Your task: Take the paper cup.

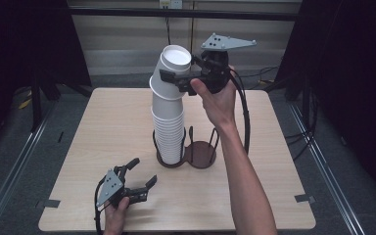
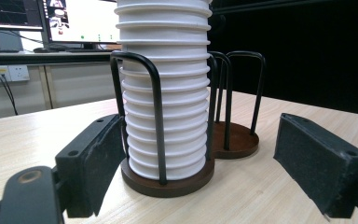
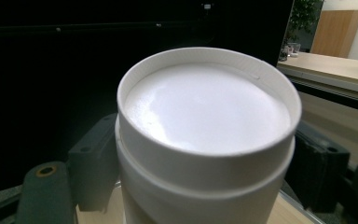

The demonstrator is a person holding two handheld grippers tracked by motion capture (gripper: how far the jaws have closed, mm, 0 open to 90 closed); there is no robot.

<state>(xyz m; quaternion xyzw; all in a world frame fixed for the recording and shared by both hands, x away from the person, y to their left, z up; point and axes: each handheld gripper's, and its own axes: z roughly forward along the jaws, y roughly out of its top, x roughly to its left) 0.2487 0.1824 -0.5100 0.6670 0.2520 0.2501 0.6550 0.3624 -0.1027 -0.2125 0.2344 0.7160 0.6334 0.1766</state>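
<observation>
Though small overhead, cup (image 3: 205, 116) probably hollow-based

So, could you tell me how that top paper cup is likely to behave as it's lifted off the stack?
The top cup looks thin-walled, so the right gripper could dent it. It is probably very light. It already tilts, and the cup below may lift too.
</observation>
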